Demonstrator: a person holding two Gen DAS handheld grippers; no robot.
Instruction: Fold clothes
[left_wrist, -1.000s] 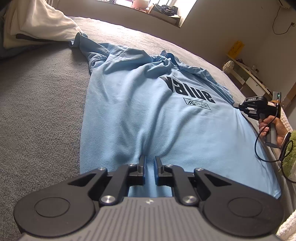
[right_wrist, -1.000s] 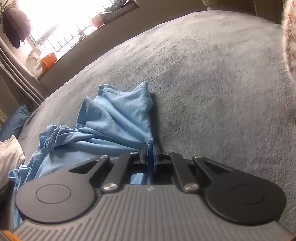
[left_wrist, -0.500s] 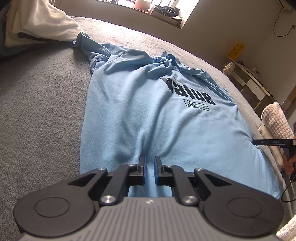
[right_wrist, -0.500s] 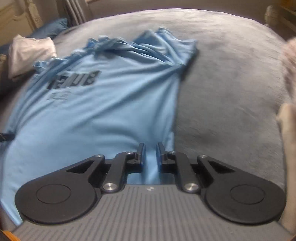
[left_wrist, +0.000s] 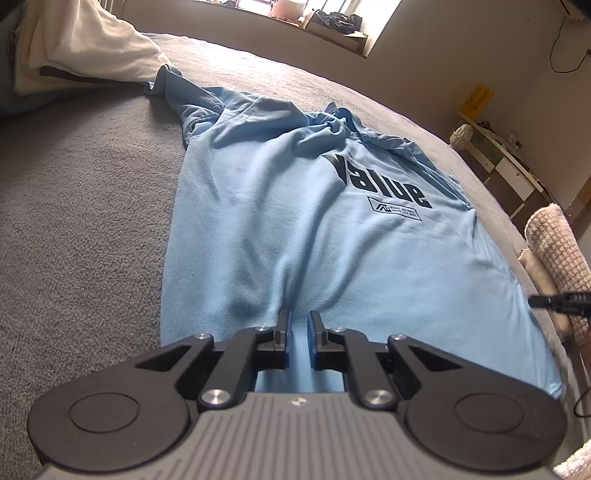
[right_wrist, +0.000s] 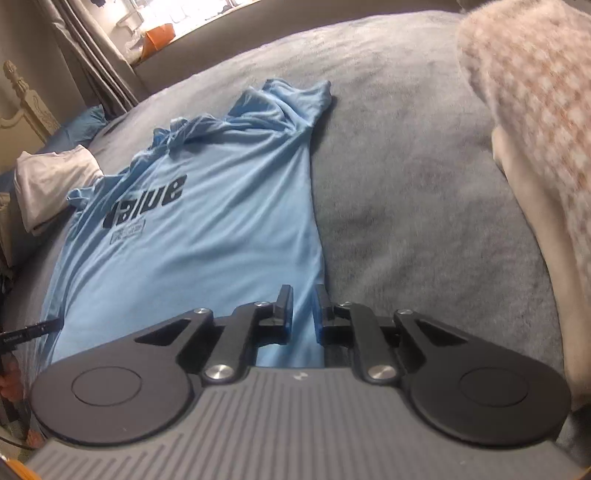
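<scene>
A light blue T-shirt (left_wrist: 314, 221) printed "Value" lies face up and lengthwise on a grey bedspread (left_wrist: 81, 221), its collar and sleeves bunched at the far end. My left gripper (left_wrist: 298, 314) is shut on the near hem, and the cloth puckers into its fingertips. In the right wrist view the same T-shirt (right_wrist: 207, 229) stretches away to the left. My right gripper (right_wrist: 303, 291) hovers over the shirt's near right edge. Its jaws are opening, and the cloth under them lies flat and unpinched.
A white garment (left_wrist: 74, 48) lies heaped beyond the shirt's left sleeve. A person's knitted pink sleeve (right_wrist: 535, 110) fills the right of the right wrist view. Bare grey bedspread (right_wrist: 406, 184) lies right of the shirt. A white shelf unit (left_wrist: 509, 166) stands past the bed's right edge.
My right gripper let go of the far sleeve and swung back to the shirt's near right edge. The left gripper kept its hold on the hem and stayed still.
</scene>
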